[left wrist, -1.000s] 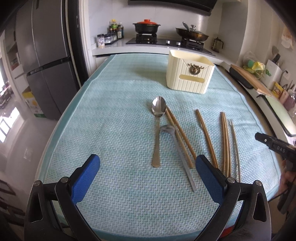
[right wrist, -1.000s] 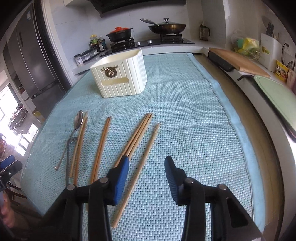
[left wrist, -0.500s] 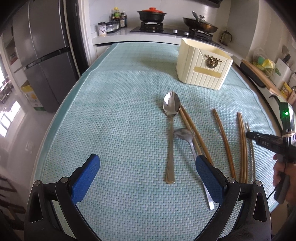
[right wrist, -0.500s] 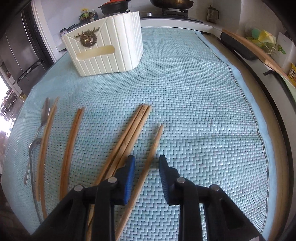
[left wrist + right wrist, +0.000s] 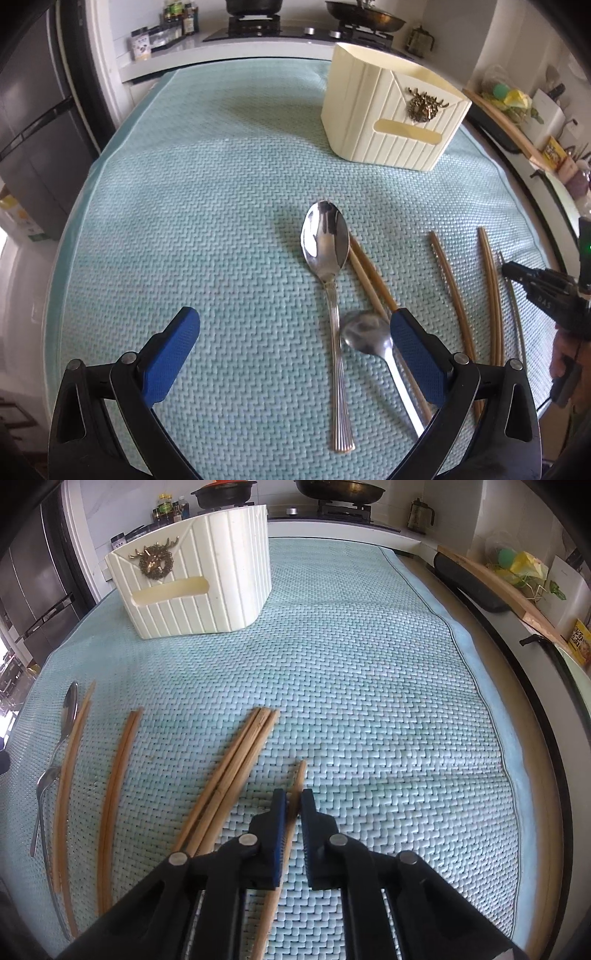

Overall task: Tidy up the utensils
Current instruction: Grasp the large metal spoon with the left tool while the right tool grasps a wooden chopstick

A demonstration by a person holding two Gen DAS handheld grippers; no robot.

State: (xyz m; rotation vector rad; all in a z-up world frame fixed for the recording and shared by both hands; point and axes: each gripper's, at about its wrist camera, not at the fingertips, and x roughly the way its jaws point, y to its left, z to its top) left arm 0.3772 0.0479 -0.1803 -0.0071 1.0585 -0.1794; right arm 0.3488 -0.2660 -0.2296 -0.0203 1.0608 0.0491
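My right gripper [image 5: 293,801] has its blue pads closed around a single wooden chopstick [image 5: 298,779] that lies on the teal mat [image 5: 369,701]. Left of it lie three chopsticks side by side [image 5: 236,764], another pair [image 5: 120,760], and a further pair [image 5: 72,753] beside two spoons. My left gripper [image 5: 291,343] is open above the large spoon [image 5: 327,243], with the small spoon [image 5: 365,338] by its right pad. The cream utensil holder [image 5: 391,114] stands at the back, and also shows in the right wrist view [image 5: 192,576].
A fridge [image 5: 33,110] stands to the left. A stove with pots [image 5: 295,22] is behind the table. A cutting board [image 5: 495,587] and a counter run along the right. The mat's right edge [image 5: 491,709] lies near the counter.
My right gripper moved down and forward and closed on the single chopstick. My left gripper moved forward and lower over the two spoons and stayed open.
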